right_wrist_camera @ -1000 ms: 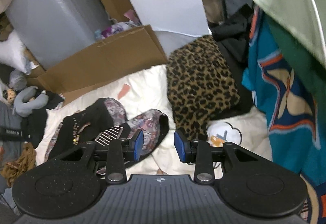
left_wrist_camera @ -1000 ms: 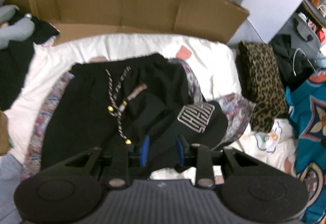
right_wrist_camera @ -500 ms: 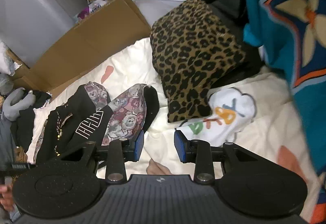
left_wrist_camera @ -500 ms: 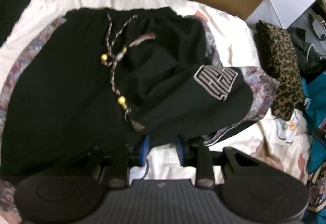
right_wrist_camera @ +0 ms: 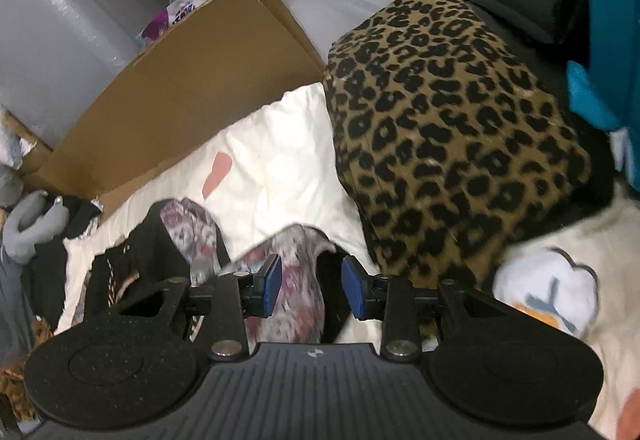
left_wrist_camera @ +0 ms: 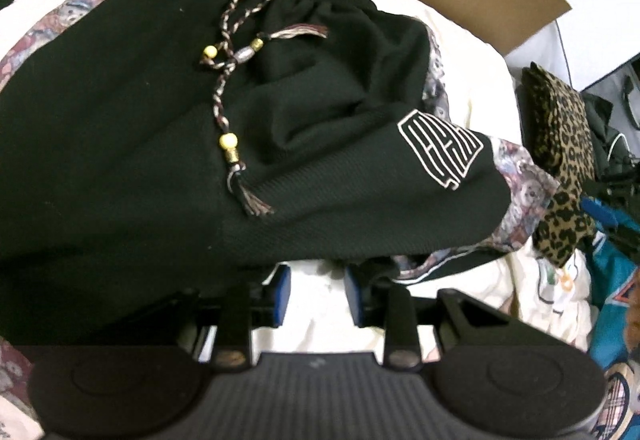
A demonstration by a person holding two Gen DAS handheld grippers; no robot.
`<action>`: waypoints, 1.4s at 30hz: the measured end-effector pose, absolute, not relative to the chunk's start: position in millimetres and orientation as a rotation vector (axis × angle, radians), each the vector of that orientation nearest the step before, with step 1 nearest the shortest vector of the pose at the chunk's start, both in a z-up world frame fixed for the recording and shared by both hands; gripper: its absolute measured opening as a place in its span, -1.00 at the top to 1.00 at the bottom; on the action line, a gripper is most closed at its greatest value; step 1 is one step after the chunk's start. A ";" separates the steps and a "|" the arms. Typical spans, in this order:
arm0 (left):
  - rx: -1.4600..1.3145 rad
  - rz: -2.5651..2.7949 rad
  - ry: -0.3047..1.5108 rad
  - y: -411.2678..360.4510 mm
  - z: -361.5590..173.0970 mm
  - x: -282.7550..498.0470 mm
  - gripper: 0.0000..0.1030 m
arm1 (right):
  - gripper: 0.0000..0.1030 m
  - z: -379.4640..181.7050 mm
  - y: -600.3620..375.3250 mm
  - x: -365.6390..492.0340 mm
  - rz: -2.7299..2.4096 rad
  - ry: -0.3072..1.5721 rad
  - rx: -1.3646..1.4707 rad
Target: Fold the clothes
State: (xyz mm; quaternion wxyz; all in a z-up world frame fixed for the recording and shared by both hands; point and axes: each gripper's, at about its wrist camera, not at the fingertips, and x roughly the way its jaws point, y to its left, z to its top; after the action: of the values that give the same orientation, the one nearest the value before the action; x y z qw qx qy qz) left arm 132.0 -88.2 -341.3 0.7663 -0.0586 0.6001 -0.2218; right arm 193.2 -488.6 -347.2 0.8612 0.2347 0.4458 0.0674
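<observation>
Black shorts (left_wrist_camera: 140, 127) lie spread on a white sheet (left_wrist_camera: 472, 79), with a braided drawstring (left_wrist_camera: 224, 95), a white logo patch (left_wrist_camera: 440, 147) and floral side panels. My left gripper (left_wrist_camera: 316, 292) is open at the shorts' near hem, with only sheet between its blue pads. In the right wrist view the floral leg end of the shorts (right_wrist_camera: 296, 280) lies between the blue pads of my right gripper (right_wrist_camera: 312, 290). Its jaws stand apart and the pads are not pressing the cloth.
A folded leopard-print garment (right_wrist_camera: 452, 143) sits right of the shorts. Behind them stands a cardboard wall (right_wrist_camera: 192, 87). A teal patterned garment (right_wrist_camera: 596, 51) and dark clothes are at the far right. At the left edge lies a grey plush toy (right_wrist_camera: 28, 224).
My left gripper has sunk close to the shorts' near hem. The right gripper has dropped and swung left, from beside the leopard garment to over the shorts' floral leg end.
</observation>
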 end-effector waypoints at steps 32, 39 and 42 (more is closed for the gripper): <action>-0.665 -0.396 1.405 -83.4 -399.4 136.5 0.39 | 0.92 -390.6 -475.0 229.5 0.196 1.023 0.445; -0.703 -0.419 1.384 -78.1 -396.6 137.8 0.29 | 0.96 -377.5 -471.8 217.2 0.212 0.992 0.401; -0.765 -0.393 1.396 -73.8 -401.3 138.4 0.29 | 0.96 -375.3 -473.9 213.8 0.210 0.990 0.403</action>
State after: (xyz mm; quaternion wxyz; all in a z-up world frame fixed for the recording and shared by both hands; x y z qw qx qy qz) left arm 138.4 -73.8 -401.3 0.6822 -0.3412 0.6225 -0.1750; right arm 213.8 -473.9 -375.3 0.8553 0.1918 0.4708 0.1000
